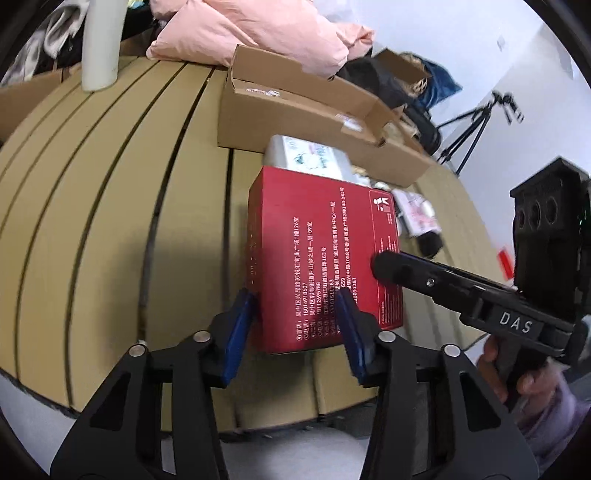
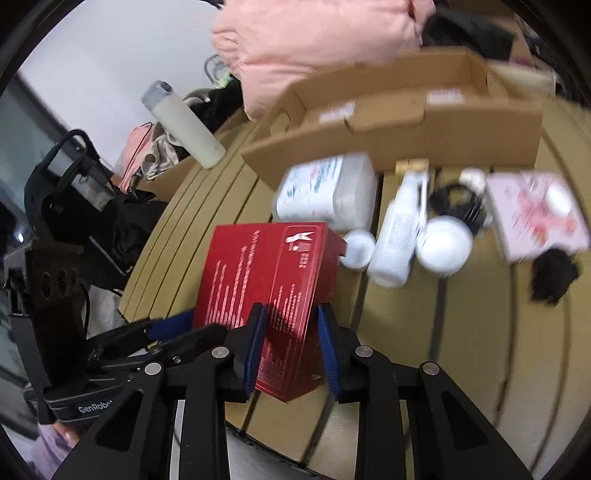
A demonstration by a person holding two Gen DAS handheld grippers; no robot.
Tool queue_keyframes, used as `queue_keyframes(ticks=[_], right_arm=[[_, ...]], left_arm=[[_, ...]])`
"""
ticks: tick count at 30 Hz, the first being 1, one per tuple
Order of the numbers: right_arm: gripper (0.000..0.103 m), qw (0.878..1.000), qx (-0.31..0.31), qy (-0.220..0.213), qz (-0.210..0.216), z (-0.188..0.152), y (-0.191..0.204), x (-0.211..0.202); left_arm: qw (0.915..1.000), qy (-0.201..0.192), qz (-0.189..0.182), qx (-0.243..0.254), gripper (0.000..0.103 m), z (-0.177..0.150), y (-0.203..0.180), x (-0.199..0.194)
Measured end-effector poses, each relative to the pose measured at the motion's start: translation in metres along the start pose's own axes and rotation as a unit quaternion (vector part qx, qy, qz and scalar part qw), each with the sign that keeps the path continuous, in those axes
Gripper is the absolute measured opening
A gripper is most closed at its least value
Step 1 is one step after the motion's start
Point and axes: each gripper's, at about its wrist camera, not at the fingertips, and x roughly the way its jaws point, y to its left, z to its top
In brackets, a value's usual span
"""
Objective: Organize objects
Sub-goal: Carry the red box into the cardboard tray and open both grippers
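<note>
A red box [image 1: 321,258] with white print stands on the slatted tan table [image 1: 110,221]. My left gripper [image 1: 295,325] is shut on the red box's near left corner, blue pads on either side. My right gripper [image 2: 290,347] is shut on the box's other near corner [image 2: 280,295]; it shows from the right in the left wrist view [image 1: 384,266]. An open cardboard box [image 1: 314,122] sits behind, also in the right wrist view [image 2: 406,122].
A white wipes pack [image 2: 325,192], a white bottle [image 2: 399,229], two white lids [image 2: 443,243], a pink packet [image 2: 535,214] and black items [image 2: 554,277] lie behind the red box. A cream bottle [image 2: 184,125] and pink bedding [image 1: 258,29] sit at the back.
</note>
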Motion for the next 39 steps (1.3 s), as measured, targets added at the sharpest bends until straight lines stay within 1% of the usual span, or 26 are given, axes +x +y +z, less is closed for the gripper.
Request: queue_keyframes(ticks=[2,4,5,7,9,10,11,13,14,16,18,20,22,25,26,28,29,30,32,33,35,37,38,39], right_arm=[[0.031,1.000,-0.012,-0.008,0.002,0.006,0.004,-0.011],[0.031,0.999,-0.027,-0.022,0.001,0.018,0.011,-0.026],[0.031,0.999,-0.032,-0.031,0.000,0.025,0.013,-0.032],[0.031,0.998,-0.036,-0.045,-0.003,0.053,0.017,-0.042],[0.031,0.998,-0.032,-0.053,-0.003,0.083,0.016,-0.043],[0.031,0.997,-0.038,-0.061,-0.009,0.105,0.015,-0.041],[0.031,0.997,-0.041,-0.063,-0.015,0.121,0.014,-0.037],[0.031,0.997,-0.035,-0.066,-0.021,0.159,0.007,-0.026],[0.031,0.997,-0.035,-0.067,-0.024,0.172,0.003,-0.021],[0.031,0.998,-0.023,-0.058,-0.025,0.199,-0.009,-0.005],[0.031,0.999,-0.009,-0.034,-0.028,0.226,-0.023,0.020],[0.031,0.999,0.001,-0.012,-0.036,0.241,-0.034,0.046],[0.031,0.999,0.010,0.011,-0.048,0.254,-0.046,0.075],[0.031,0.997,0.030,0.037,-0.056,0.261,-0.060,0.114],[0.031,0.997,0.036,0.044,-0.060,0.261,-0.064,0.123],[0.031,0.995,0.050,0.065,-0.065,0.260,-0.071,0.139],[0.031,0.994,0.060,0.067,-0.055,0.260,-0.074,0.141],[0.031,0.995,0.064,0.067,-0.047,0.259,-0.076,0.140],[0.031,0.996,0.052,0.058,-0.050,0.259,-0.075,0.130],[0.031,0.996,0.045,0.049,-0.055,0.259,-0.074,0.122],[0.031,0.997,0.037,0.030,-0.057,0.260,-0.070,0.094],[0.033,0.999,0.019,0.010,-0.044,0.258,-0.063,0.053],[0.035,0.999,0.005,0.000,-0.045,0.255,-0.058,0.029],[0.043,0.999,-0.008,-0.009,-0.046,0.252,-0.054,0.009]], left_arm=[[0.9999,-0.013,-0.007,-0.007,0.041,0.007,-0.004,-0.009],[0.9992,-0.036,-0.015,-0.008,0.041,0.023,-0.012,-0.021],[0.9987,-0.047,-0.017,-0.004,0.041,0.038,-0.017,-0.026],[0.9983,-0.055,-0.017,0.003,0.041,0.063,-0.022,-0.028],[0.9976,-0.067,-0.020,0.005,0.041,0.104,-0.026,-0.023],[0.9975,-0.068,-0.018,0.004,0.041,0.119,-0.026,-0.020],[0.9976,-0.067,-0.016,0.002,0.041,0.134,-0.027,-0.016],[0.9981,-0.060,-0.010,0.002,0.041,0.170,-0.026,0.000],[0.9985,-0.054,-0.007,-0.002,0.041,0.189,-0.023,0.012],[0.9991,-0.042,0.005,-0.007,0.041,0.212,-0.015,0.031],[0.9992,-0.031,0.026,-0.006,0.041,0.233,-0.009,0.053],[0.9988,-0.015,0.045,-0.005,0.041,0.243,-0.002,0.074],[0.9971,0.001,0.075,-0.010,0.041,0.249,0.008,0.096],[0.9942,0.011,0.106,-0.017,0.041,0.257,0.019,0.119],[0.9941,0.006,0.107,-0.017,0.043,0.259,0.021,0.122],[0.9951,-0.010,0.095,-0.025,0.048,0.259,0.021,0.119],[0.9953,-0.018,0.092,-0.025,0.056,0.258,0.019,0.116],[0.9953,-0.031,0.089,-0.020,0.058,0.259,0.016,0.108],[0.9925,-0.057,0.108,0.005,0.058,0.256,0.000,0.088],[0.9916,-0.064,0.112,0.016,0.058,0.257,-0.006,0.081],[0.9879,-0.084,0.123,0.042,0.059,0.251,-0.024,0.051],[0.9838,-0.097,0.135,0.067,0.069,0.242,-0.043,0.014],[0.9828,-0.101,0.136,0.075,0.073,0.239,-0.050,-0.003],[0.9815,-0.110,0.133,0.084,0.073,0.232,-0.059,-0.030]])
